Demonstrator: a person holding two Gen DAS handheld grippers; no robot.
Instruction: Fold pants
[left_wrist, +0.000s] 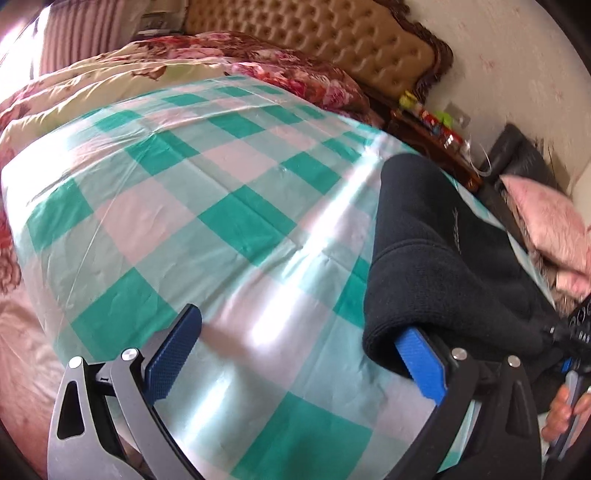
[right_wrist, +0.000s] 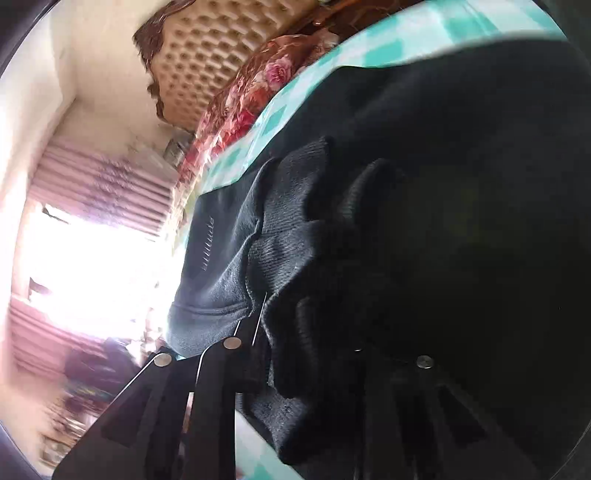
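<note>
black pants (left_wrist: 436, 258), green-and-white checked sheet (left_wrist: 207, 206); red floral quilt (left_wrist: 295, 70), tan tufted headboard (left_wrist: 332, 33)

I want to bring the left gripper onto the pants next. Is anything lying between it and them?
Nothing visible does. The left gripper is open over the bare checked sheet, and the black pants already drape over the tip of its right finger. The quilt lies far back, by the headboard.

Green-and-white checked sheet (left_wrist: 207, 206) covers the bed. Floral quilt (left_wrist: 266, 62) lies bunched against a tufted tan headboard (left_wrist: 332, 40). Wooden nightstand (left_wrist: 436, 147) beside it carries small items. Pink striped curtain (right_wrist: 107, 192) flanks a bright window.
</note>
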